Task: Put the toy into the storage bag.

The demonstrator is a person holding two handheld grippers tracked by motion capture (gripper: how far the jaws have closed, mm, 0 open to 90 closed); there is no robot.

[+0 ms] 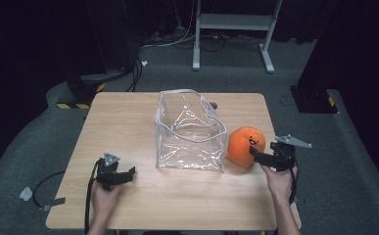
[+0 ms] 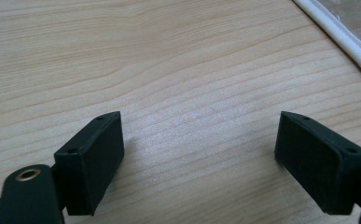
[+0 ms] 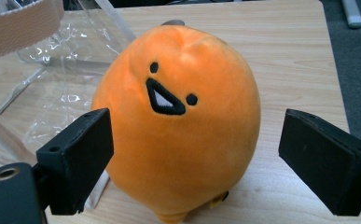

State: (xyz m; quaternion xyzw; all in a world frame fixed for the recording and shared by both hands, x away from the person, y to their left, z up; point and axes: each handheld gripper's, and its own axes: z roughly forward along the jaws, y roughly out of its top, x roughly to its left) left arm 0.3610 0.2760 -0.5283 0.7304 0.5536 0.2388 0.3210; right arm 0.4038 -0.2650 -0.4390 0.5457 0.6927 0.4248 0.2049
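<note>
1. Left hand-held gripper: near the counter's front-left corner, low over bare wood. I see its jaws spread wide with nothing between them. In its own view a white-piped bag edge crosses the upper right corner, well apart from the jaws.

2. Right hand-held gripper: near the counter's right edge, front half. My jaws here stand wide open to either side of the plush, not yet touching it, as far as I can tell.

3. Orange plush toy: stands on the counter near the right edge, just beside the bag's right wall. Egg-shaped, long axis upright and leaning slightly. The stitched face, two dots and an open mouth, points toward the right hand-held gripper and the front-right of the counter.

4. Clear plastic bag: mid-counter, upright, mouth open upward, white piping round the rim, beige strap draped at its top.

Risks, my judgement:
- The plush is soft and round; closing low or off-centre could squeeze it out of the jaws or topple it against the bag.
- My left jaw sits close to the bag's wall; closing could pinch the film along with the toy.
- The bag is light and flimsy; nothing holds it, so a nudge could slide it or fold its mouth shut.
</note>
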